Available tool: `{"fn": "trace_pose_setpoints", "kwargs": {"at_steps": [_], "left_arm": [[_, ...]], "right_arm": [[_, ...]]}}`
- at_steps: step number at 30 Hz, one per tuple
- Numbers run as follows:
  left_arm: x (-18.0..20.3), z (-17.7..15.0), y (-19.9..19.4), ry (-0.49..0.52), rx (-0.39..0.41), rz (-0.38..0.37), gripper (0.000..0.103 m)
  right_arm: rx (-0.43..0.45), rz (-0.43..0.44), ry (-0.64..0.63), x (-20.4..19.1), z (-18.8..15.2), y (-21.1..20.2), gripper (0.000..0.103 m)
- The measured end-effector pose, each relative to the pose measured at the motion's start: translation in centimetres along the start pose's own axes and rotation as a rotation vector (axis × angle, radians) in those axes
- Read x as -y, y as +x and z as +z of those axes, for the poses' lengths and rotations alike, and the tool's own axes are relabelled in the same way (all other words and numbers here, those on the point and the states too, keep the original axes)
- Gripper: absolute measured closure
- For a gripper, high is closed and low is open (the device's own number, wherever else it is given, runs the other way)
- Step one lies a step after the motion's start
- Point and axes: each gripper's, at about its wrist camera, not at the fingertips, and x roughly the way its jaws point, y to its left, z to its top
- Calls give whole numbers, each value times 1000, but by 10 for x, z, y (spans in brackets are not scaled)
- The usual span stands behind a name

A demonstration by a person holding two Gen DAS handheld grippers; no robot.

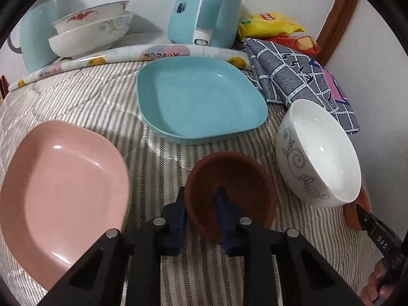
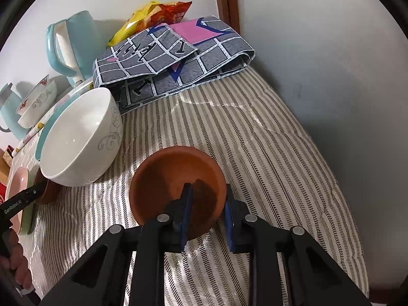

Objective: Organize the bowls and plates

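Observation:
My left gripper (image 1: 201, 196) is shut on the near-left rim of a dark brown bowl (image 1: 237, 178), one finger inside and one outside. My right gripper (image 2: 207, 191) is shut on the near-right rim of a terracotta bowl (image 2: 173, 170) in the same way. That bowl's edge shows in the left wrist view (image 1: 353, 216) at the far right. A white bowl with a grey vine pattern (image 1: 318, 153) lies tilted between the two brown bowls; it also shows in the right wrist view (image 2: 79, 135). A blue square plate (image 1: 199, 97) and a pink plate (image 1: 63, 186) lie on the striped cloth.
Two stacked patterned bowls (image 1: 94, 28) stand at the back left beside a pale blue jug (image 1: 35, 40). A blue kettle (image 1: 206, 7), snack bags (image 1: 270, 25) and a folded grey checked cloth (image 2: 173, 58) lie at the back. The wall (image 2: 331, 76) is close on the right.

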Motion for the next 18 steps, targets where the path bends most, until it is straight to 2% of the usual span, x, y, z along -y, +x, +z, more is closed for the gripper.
{"fn": "trace_pose_setpoints", "kwargs": {"at_steps": [3,11,18], "left_arm": [[-1,1,1,-4,5,-1,86],[-2,1,2,-5,-2,-11,87],[-4,4,-4,6,0,8,86]], "right_arm": [[7,-16,-13,-2,0,-1,84],[0,-25,-22,-2,2,0,83],[-8,-32,-42,-4,4,-4,69]]}}
